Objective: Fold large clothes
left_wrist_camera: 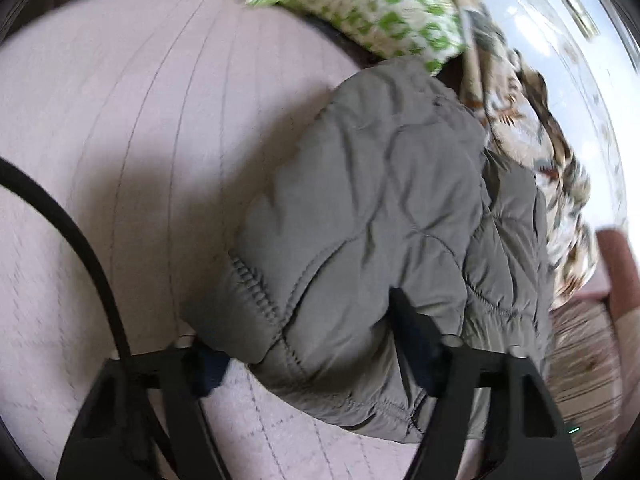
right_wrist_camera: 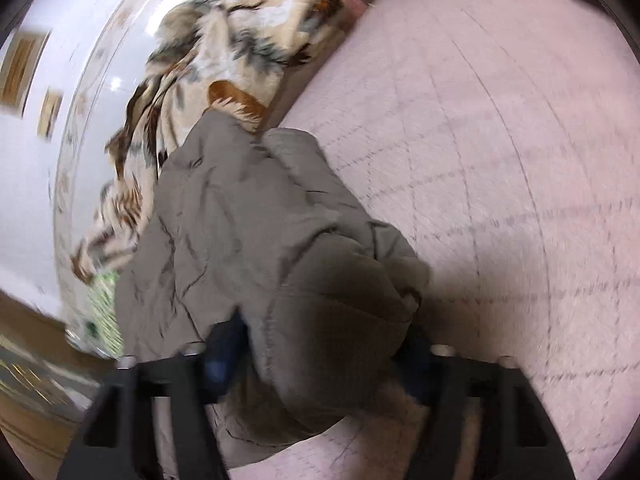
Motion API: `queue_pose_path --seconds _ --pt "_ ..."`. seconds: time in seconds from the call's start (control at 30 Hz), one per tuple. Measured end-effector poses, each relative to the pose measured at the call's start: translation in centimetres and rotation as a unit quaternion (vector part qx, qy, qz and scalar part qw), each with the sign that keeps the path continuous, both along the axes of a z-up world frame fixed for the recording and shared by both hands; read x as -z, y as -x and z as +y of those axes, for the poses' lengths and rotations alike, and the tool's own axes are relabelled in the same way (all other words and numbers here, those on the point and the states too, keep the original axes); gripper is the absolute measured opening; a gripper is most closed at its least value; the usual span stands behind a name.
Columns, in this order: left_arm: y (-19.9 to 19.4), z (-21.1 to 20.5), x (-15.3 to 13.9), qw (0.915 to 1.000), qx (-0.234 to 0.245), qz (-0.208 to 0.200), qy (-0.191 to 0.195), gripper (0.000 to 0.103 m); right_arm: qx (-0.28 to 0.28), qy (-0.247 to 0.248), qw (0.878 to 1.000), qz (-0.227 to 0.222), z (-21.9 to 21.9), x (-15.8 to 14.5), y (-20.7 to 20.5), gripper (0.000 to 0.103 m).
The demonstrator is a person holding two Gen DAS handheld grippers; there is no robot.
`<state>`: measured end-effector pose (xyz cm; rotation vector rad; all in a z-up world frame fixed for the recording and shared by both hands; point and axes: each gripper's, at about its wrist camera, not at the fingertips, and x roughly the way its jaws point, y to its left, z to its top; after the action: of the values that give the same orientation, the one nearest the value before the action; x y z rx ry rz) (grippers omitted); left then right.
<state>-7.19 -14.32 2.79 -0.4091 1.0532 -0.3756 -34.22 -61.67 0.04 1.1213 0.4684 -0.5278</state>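
A grey-brown quilted puffer jacket (left_wrist_camera: 380, 208) lies bunched on a pale pink quilted bed cover (left_wrist_camera: 120, 120). My left gripper (left_wrist_camera: 308, 344) is shut on a thick fold of the jacket's edge, with padded fabric bulging between its fingers. The same jacket shows in the right wrist view (right_wrist_camera: 240, 232). My right gripper (right_wrist_camera: 320, 344) is shut on another bunched part of it, and the fabric hides the gap between the fingers. Both views are blurred by motion.
A green-and-white patterned pillow (left_wrist_camera: 360, 4) lies beyond the jacket. A cream blanket with a brown leaf print (right_wrist_camera: 224, 64) is heaped next to it by the white wall (right_wrist_camera: 48, 152). A black cable (left_wrist_camera: 80, 248) crosses the left view. Wooden floor (right_wrist_camera: 24, 412) shows past the bed edge.
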Motion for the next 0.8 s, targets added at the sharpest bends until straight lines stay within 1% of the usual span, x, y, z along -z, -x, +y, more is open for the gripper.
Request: queue_pose_path --seconds 0.03,0.07,0.1,0.13,0.17,0.2,0.23,0.3,0.33,0.4,0.43,0.47,0.53,0.6,0.77,0.8 --pt "0.1 -0.3 -0.3 0.9998 0.004 -0.014 -0.015 0.058 -0.009 0.028 0.999 0.016 0.4 -0.8 -0.4 0.048" --pt "0.5 -1.0 -1.1 0.9981 0.011 -0.042 -0.045 0.053 -0.017 0.055 0.998 0.033 0.8 -1.5 -0.7 0.045" --pt "0.7 -1.6 -1.7 0.9954 0.015 -0.063 -0.070 0.051 -0.027 0.085 0.995 0.052 1.3 -2.3 -1.2 0.041" --pt "1.1 -2.3 -2.2 0.9913 0.019 -0.087 -0.097 0.050 -0.038 0.135 0.987 0.079 2.3 -3.5 -1.9 0.039" --pt "1.5 -3.0 -2.7 0.9862 0.022 -0.110 -0.121 0.048 -0.046 0.173 0.979 0.100 3.2 -4.2 -2.4 0.038" --pt "1.8 -3.5 -3.1 0.9807 0.025 -0.131 -0.143 0.046 -0.051 0.198 0.972 0.113 3.8 -4.7 -2.7 0.036" --pt "2.1 -4.0 -3.5 0.9744 0.028 -0.152 -0.164 0.045 -0.057 0.230 0.963 0.128 4.6 -5.3 -3.1 0.035" --pt "2.7 -4.5 -4.2 0.9644 0.031 -0.182 -0.189 0.043 -0.062 0.260 0.953 0.142 5.3 -6.0 -3.3 0.034" --pt "3.0 -4.4 -4.5 0.9600 0.033 -0.195 -0.199 0.043 -0.066 0.285 0.945 0.150 5.9 -6.5 -3.5 0.033" --pt "3.6 -4.9 -5.4 0.9469 0.034 -0.230 -0.223 0.042 -0.071 0.315 0.933 0.160 6.7 -7.0 -3.6 0.032" --pt "3.8 -5.1 -5.8 0.9420 0.033 -0.243 -0.229 0.042 -0.072 0.329 0.927 0.162 7.1 -7.4 -3.6 0.032" --pt "4.1 -5.1 -6.2 0.9395 0.031 -0.252 -0.230 0.042 -0.071 0.343 0.923 0.162 7.5 -7.8 -3.5 0.032" --pt "4.4 -5.1 -7.0 0.9367 0.028 -0.264 -0.228 0.042 -0.069 0.367 0.913 0.163 8.1 -8.7 -3.3 0.032" --pt "4.8 -4.9 -7.6 0.9349 0.028 -0.270 -0.228 0.042 -0.068 0.382 0.908 0.160 8.6 -9.5 -3.0 0.031" --pt "5.6 -3.2 -8.9 0.9451 0.034 -0.250 -0.207 0.042 -0.078 0.387 0.907 0.146 9.6 -11.1 -1.7 0.031" --pt "5.9 -2.9 -9.1 0.9452 0.036 -0.249 -0.208 0.042 -0.082 0.388 0.907 0.145 9.9 -11.4 -1.1 0.031"
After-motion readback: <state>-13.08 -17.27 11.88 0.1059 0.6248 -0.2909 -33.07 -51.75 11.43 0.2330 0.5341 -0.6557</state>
